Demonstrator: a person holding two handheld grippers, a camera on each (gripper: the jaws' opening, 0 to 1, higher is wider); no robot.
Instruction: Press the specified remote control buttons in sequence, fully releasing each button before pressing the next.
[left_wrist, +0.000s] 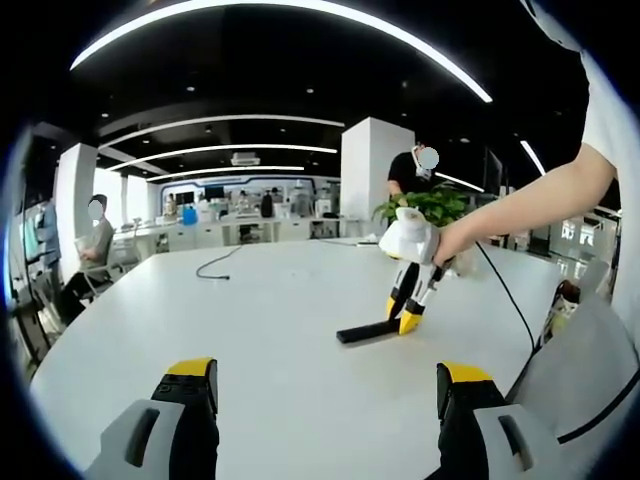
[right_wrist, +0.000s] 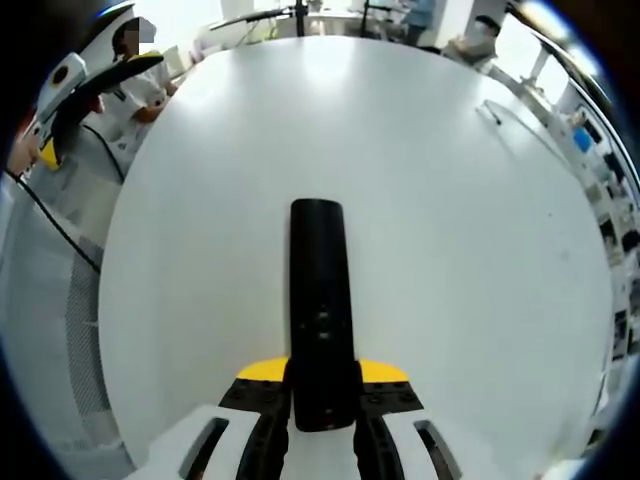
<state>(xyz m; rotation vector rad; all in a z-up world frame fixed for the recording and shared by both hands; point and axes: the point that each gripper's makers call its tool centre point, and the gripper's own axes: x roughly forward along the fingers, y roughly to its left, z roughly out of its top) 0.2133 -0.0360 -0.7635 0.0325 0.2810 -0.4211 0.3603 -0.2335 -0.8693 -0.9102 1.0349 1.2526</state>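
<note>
Lower centre of the right gripper view: the right gripper (right_wrist: 322, 395) has its yellow-tipped jaws closed against the near end of the slim black remote control (right_wrist: 319, 300), flat on the round white table (right_wrist: 480, 250). The left gripper (left_wrist: 325, 395) hangs wide open, holding nothing.

My white counter (left_wrist: 280, 310) is round-edged, with a thin black cable (left_wrist: 215, 265) lying loose on its far side. Behind it I see a leafy green potted plant (left_wrist: 430, 205) beside a white pillar (left_wrist: 375, 175), and 1 person seated on a chair (left_wrist: 85, 270) at the left.
</note>
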